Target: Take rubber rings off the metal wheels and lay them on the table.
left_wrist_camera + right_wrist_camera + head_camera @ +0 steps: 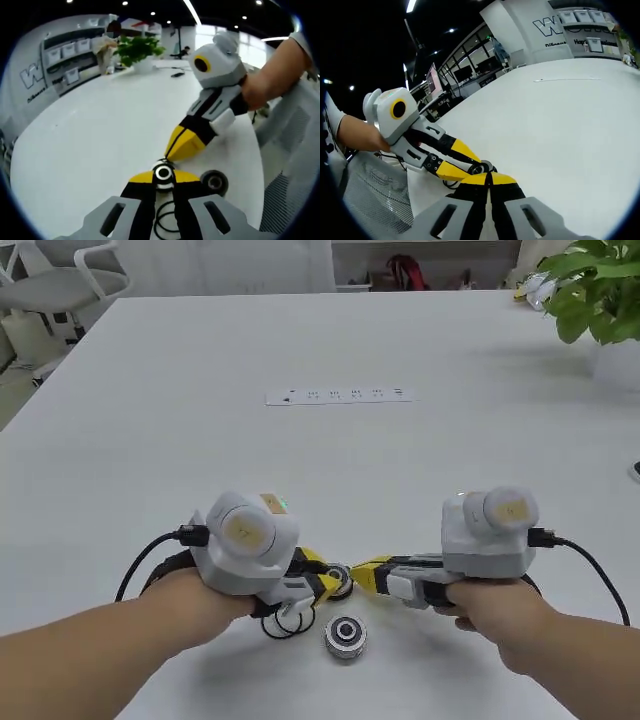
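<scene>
My left gripper [333, 583] is shut on a small metal wheel [342, 580] held just above the table; the wheel [164, 173] sits between its yellow tips [164, 180]. My right gripper [358, 573] comes in from the right with its jaws together and its tips [171, 154] against the wheel's rim, pinching the black rubber ring there. From the right gripper [489, 176], the wheel [484, 166] lies straight ahead in the left gripper [477, 168]. A second wheel [345, 633] lies flat on the table. Loose rubber rings [288, 621] lie under the left gripper.
A white power strip [338, 395] lies mid-table. A potted plant [590, 290] stands at the far right corner and an office chair [60, 280] beyond the far left edge. The white table [320, 470] stretches wide ahead of both grippers.
</scene>
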